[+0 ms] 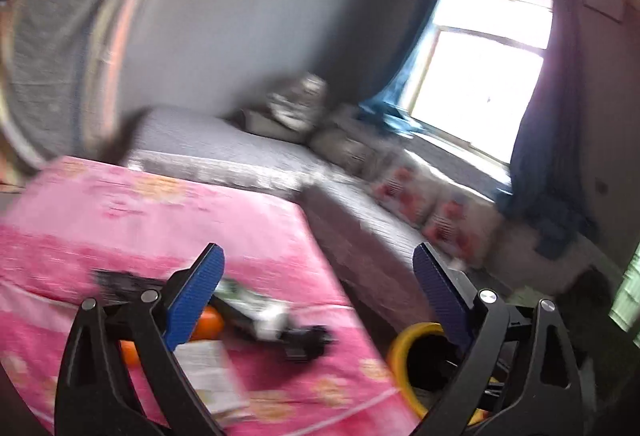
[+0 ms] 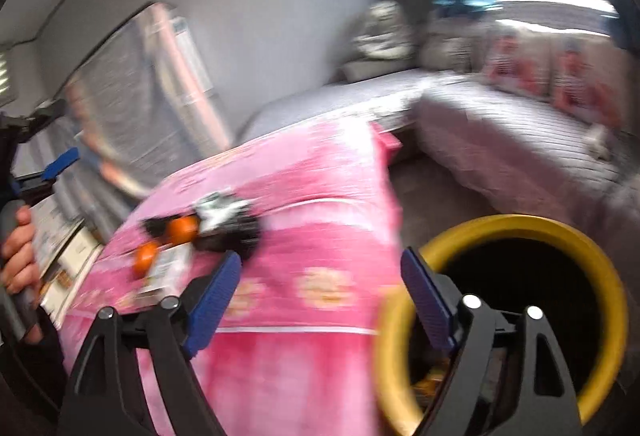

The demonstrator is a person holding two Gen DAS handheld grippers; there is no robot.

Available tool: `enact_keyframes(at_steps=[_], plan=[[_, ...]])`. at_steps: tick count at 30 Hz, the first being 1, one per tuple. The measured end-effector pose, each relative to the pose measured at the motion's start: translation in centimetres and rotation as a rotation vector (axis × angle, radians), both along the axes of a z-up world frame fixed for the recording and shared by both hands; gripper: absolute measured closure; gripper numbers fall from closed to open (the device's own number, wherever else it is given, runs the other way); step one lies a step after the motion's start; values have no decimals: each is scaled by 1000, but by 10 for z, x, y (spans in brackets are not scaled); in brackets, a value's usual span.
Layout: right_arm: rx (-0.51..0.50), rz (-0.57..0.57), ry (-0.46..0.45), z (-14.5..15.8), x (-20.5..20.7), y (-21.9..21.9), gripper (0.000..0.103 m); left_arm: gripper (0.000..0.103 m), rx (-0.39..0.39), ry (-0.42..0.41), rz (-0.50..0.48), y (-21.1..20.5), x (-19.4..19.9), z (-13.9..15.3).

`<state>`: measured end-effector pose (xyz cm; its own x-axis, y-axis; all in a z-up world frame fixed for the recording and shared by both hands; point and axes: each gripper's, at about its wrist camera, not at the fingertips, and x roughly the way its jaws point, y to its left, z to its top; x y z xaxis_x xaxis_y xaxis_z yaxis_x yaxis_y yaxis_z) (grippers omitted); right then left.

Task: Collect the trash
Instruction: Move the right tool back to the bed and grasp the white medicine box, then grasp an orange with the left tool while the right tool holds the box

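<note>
trash (image 1: 256, 310) is what you're after: a crumpled white-and-green wrapper lying on the pink cloth (image 1: 160, 220) of the table, touching a black object (image 1: 304, 344) and just beside two orange fruits (image 2: 182, 230) and a printed paper sheet (image 1: 212, 368). both frames are smeared, so it may be more than one piece. the yellow-rimmed bin (image 2: 520, 228) stands on the floor at the table's corner, with what looks like something already at its bottom (too dark to name). your left gripper (image 1: 318, 294) and right gripper (image 2: 322, 296) both have their jaws spread wide with nothing between the pads. i judge you're between a drop and the next pick. next, bring one gripper down over the wrapper and close on it alone, keeping clear of the fruit and the black object.
</note>
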<state>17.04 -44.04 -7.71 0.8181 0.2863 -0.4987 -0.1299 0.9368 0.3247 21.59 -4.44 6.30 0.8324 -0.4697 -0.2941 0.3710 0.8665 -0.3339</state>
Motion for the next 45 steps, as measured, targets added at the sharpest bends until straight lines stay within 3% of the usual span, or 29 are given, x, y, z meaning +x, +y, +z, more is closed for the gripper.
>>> enact_keyframes(at_steps=[8,14,22,26,30,32,33,34,38,45], plan=[[-12,366,119,2,52,138,11,12,111,22,321,128,-19,-24],[-167,478,198,-3,83,228,8,12,171,94,470,182,-24,-54],[-341,423,291,-31,110,282,8,12,166,171,412,197,-19,-90],[-354,378,348,-44,125,280,8,12,163,183,379,194,-13,-99],[-323,383,390,-53,132,280,11,12,183,202,361,190,-9,-107],[-306,387,407,-56,135,279,22,12,200,213,359,188,-6,-109],[-302,395,421,-59,136,280,33,12,207,215,359,187,-5,-109],[-292,400,435,-61,138,279,36,12,217,218,357,186,-3,-110],[-254,414,414,-58,132,274,38,12,245,229,349,180,4,-110],[-143,460,362,-40,107,244,38,11,267,283,242,157,20,-119]])
